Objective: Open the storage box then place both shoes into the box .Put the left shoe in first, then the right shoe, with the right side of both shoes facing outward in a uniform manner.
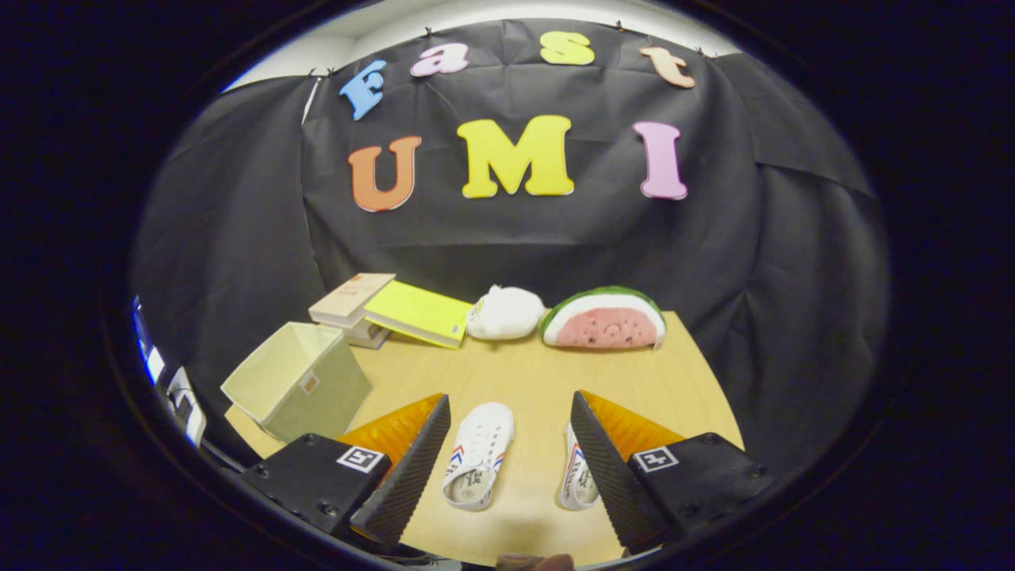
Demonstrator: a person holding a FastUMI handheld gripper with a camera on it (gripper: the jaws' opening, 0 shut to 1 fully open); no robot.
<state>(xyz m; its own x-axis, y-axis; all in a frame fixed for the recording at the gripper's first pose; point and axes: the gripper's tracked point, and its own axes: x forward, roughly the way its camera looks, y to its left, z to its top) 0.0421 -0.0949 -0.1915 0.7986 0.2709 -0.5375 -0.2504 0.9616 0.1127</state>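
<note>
Claw: your claw (510, 464) is spread wide with nothing gripped. You can see two fingers (412, 468), one on each side of the shoes, held above the table.

Shoes: you have two white shoes on the table, side by side, toes pointing away from you. The left shoe (478, 454) lies fully in the gap between the fingers, nearer the left finger. The right shoe (577, 476) lies against the inner edge of the right finger, which partly hides it. Both show red and blue stripes on the side. The two shoes lie apart, bare table between them.

Box: you have one pale fabric box (297, 379) near the table's left edge, ahead of the left finger and to its left. It is tilted, its open mouth facing up and left. Its inside looks bare as far as you can see in. A small tag shows on the side facing you.

Books: you can count three at the far left of the table, behind the box. One tan book (351, 299) lies on top of a pale book (366, 335), and a yellow book (419, 312) leans on them.

Plush toys: you have two at the far edge, touching or nearly so. One white plush (506, 312), one watermelon plush (604, 319) to its right.

Table: one light wood table (682, 388) carries everything.
</note>
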